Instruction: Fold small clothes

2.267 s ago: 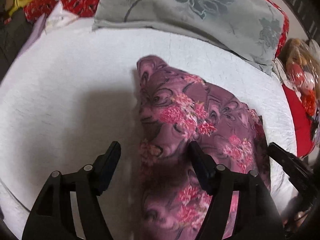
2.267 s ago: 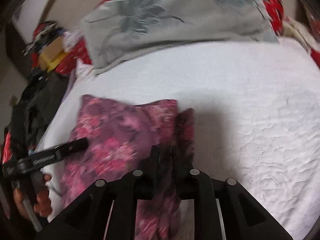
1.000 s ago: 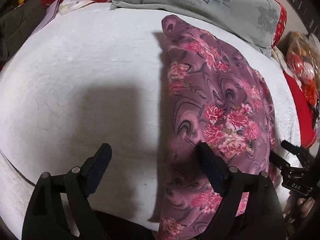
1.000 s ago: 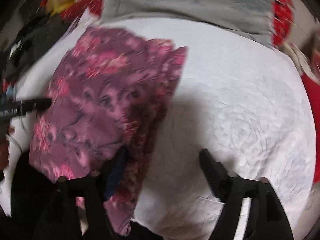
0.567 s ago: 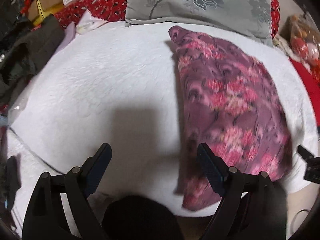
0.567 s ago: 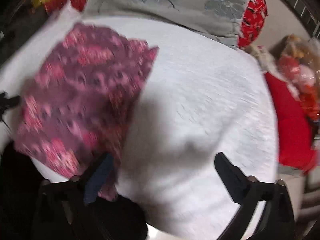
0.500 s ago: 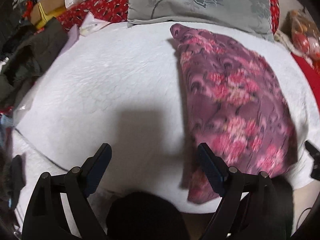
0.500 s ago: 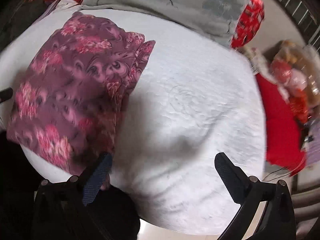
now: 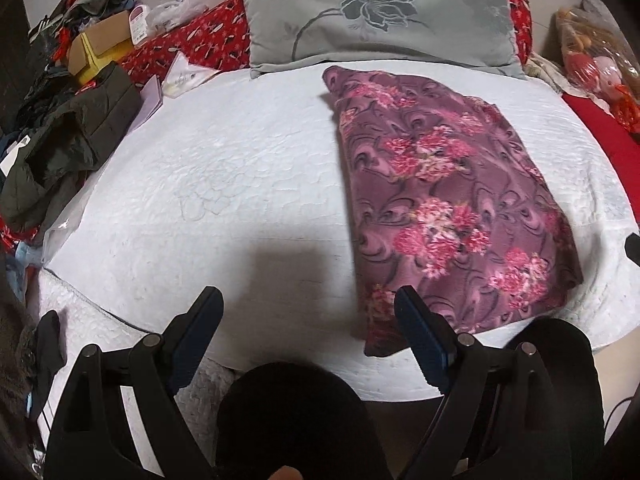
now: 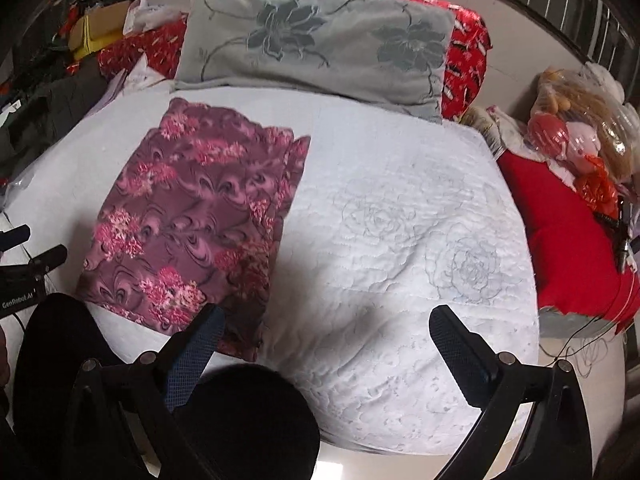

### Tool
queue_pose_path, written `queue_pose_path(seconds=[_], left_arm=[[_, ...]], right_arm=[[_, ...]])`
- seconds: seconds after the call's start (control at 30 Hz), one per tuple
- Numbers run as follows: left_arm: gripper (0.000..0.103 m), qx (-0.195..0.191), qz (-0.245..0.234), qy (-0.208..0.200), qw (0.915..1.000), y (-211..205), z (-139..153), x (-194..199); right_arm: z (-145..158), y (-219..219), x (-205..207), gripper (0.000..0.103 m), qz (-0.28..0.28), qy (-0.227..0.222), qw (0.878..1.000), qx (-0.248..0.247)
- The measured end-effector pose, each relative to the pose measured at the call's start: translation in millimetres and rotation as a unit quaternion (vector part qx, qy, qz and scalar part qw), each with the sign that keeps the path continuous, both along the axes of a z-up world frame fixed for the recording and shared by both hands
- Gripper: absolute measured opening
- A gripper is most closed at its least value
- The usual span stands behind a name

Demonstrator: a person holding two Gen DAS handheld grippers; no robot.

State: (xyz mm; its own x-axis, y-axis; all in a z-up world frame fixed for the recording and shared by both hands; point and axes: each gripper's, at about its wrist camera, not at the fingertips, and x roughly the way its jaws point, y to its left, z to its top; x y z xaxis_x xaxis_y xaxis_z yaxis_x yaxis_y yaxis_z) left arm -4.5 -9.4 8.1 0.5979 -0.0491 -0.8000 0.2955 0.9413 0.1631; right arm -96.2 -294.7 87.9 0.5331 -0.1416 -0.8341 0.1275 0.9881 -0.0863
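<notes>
my left claw hung wide open with nothing between its fingers, and my right claw gaped just as wide and empty. the folded purple floral garment lay flat on the white quilted bedspread, its far corner just short of the grey flowered pillow and its near end at the bed's edge toward me. i judged this fold finished — doing the step well meant lifting both claws clear without snagging the near hem, then checking that the stacked edges sat square before another fold. only my right view showed the layered, stepped edge on the garment's side away from my left claw; only my left view showed the dark jacket heaped well off from the pillow.
</notes>
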Motion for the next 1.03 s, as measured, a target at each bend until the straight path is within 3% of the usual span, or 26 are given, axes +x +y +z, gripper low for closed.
queue_pose_path(seconds=[0.3,0.6,0.83,1.03], left_arm=[[0.089,0.001,-0.031,-0.003,0.9995,-11.2,2.6,-12.1],[0.089,0.0,-0.062,0.006,0.9981,-23.1,1.5,-22.8],[0.089,-0.026,-0.077,0.013,0.9966,-31.0,7.6,-29.8],[0.089,-0.019,-0.085,0.013,0.9961,-36.4,8.9,-33.9]], right_arm=[[7.4,4.3,-3.6,0.103,0.01,-0.022,1.0,-0.007],[5.7,1.6,-4.3,0.103,0.003,-0.019,1.0,-0.001],[0.4,-3.3,-4.5,0.103,-0.005,-0.01,1.0,0.011],[-1.5,-6.0,-6.3,0.103,-0.011,-0.006,1.0,0.018]])
